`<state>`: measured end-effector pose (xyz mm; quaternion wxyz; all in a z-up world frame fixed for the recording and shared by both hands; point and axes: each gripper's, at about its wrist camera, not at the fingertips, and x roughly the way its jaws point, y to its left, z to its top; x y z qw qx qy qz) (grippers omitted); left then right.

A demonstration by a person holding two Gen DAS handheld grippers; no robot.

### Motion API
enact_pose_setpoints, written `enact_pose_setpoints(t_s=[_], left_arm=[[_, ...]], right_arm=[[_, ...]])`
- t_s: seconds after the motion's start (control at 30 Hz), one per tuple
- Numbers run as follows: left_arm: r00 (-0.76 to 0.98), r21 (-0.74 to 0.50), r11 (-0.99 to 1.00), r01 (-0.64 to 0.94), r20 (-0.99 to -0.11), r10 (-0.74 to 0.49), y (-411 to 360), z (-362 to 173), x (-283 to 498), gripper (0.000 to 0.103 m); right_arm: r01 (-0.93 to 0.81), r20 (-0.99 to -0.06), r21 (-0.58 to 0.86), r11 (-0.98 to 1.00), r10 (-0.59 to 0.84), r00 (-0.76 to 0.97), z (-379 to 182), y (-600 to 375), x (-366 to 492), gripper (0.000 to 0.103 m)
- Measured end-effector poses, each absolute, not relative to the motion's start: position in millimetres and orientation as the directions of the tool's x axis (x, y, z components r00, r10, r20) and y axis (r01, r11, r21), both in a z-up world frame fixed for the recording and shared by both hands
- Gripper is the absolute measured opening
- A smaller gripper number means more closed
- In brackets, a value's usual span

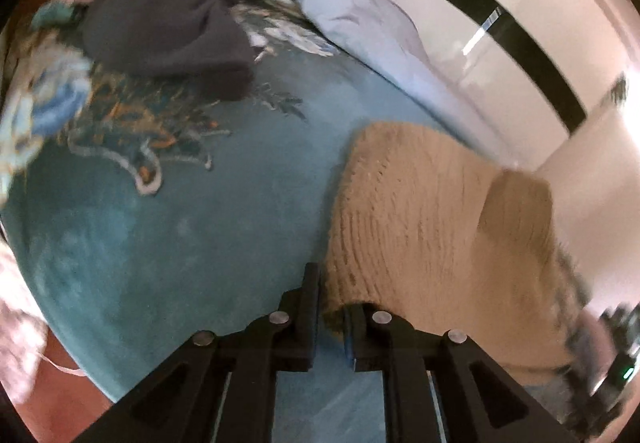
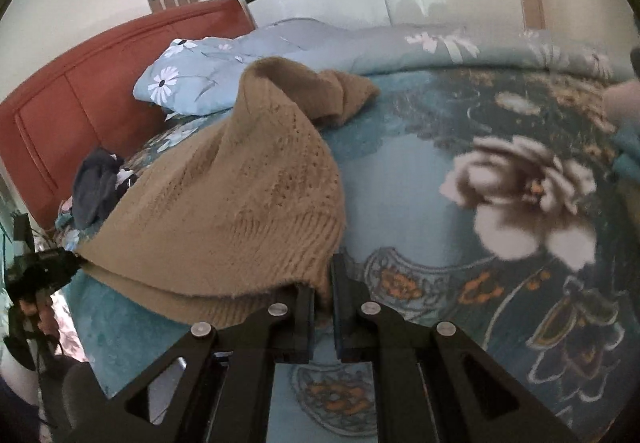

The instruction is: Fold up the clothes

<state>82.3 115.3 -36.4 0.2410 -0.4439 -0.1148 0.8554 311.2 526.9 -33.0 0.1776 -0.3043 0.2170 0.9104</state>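
A teal floral bedspread point(image 2: 400, 179) covers the bed. Your left gripper point(image 1: 332, 307) and right gripper point(image 2: 322, 283) each pinch the hem of the tan knit sweater point(image 2: 240, 195), lifted at 12 o'clock; a dark garment point(image 1: 168, 23) lies at 10 o'clock.

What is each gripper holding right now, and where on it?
Both hold the tan sweater by its ribbed hem: left gripper at one end, right gripper at the other.

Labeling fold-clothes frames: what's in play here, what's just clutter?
In play: tan knit sweater, left gripper and right gripper pinching its hem.
Clutter: dark garment, floral duvet, teal bedspread, red headboard.
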Motion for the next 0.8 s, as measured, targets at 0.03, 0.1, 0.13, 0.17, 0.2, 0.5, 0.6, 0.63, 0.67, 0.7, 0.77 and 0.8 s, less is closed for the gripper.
enact_pose_setpoints(t_s=[0.03,0.1,0.13,0.17,0.2,0.5,0.6,0.63,0.67,0.7,0.77,0.8], left_arm=[[-0.502,-0.364,-0.872,-0.328,-0.715,0.487,119.4,-33.5,83.8,0.026],[-0.527,-0.251,-0.896,-0.365,-0.738,0.421,129.8,-28.7,87.5,0.036],[-0.534,-0.201,-0.902,-0.382,-0.749,0.393,134.9,-26.9,88.4,0.037],[-0.541,-0.158,-0.905,-0.396,-0.756,0.369,139.1,-25.4,89.2,0.038],[-0.548,-0.122,-0.905,-0.408,-0.76,0.349,142.1,-23.8,90.5,0.038],[-0.66,0.119,-0.866,-0.485,-0.7,0.274,163.9,-15.0,102.9,0.032],[-0.619,-0.066,-0.888,-0.455,-0.693,0.369,141.5,-10.9,89.9,0.014],[-0.604,-0.129,-0.888,-0.442,-0.689,0.401,134.9,-10.0,85.6,0.014],[-0.589,-0.192,-0.884,-0.426,-0.683,0.432,128.4,-9.0,81.3,0.013],[-0.576,-0.244,-0.878,-0.412,-0.677,0.459,123.3,-8.8,78.0,0.011],[-0.54,-0.379,-0.846,-0.376,-0.653,0.532,109.5,-12.1,72.5,0.01],[-0.521,-0.452,-0.82,-0.352,-0.633,0.573,101.3,-14.1,69.7,0.01]], right_arm=[[-0.457,-0.635,0.29,-0.841,0.188,-0.749,-34.4,526.4,312.0,0.008],[-0.462,-0.643,0.301,-0.834,0.18,-0.744,-38.1,526.5,314.0,0.008],[-0.465,-0.647,0.308,-0.83,0.176,-0.742,-40.1,526.7,315.1,0.008],[-0.469,-0.65,0.318,-0.824,0.17,-0.741,-42.2,527.0,316.4,0.008],[-0.474,-0.652,0.335,-0.815,0.163,-0.74,-44.4,527.3,318.0,0.008],[-0.498,-0.643,0.463,-0.733,0.11,-0.758,-55.2,530.2,327.0,0.023],[-0.503,-0.636,0.471,-0.724,0.116,-0.763,-54.6,527.4,324.8,0.029],[-0.504,-0.633,0.476,-0.721,0.117,-0.765,-54.6,526.9,324.1,0.03],[-0.504,-0.63,0.48,-0.718,0.118,-0.768,-54.7,526.7,323.3,0.03],[-0.503,-0.627,0.484,-0.716,0.117,-0.77,-54.6,527.0,322.2,0.025],[-0.492,-0.619,0.497,-0.715,0.105,-0.778,-51.9,529.0,319.1,0.007],[-0.487,-0.601,0.502,-0.714,0.117,-0.791,-46.3,529.9,320.7,0.007]])
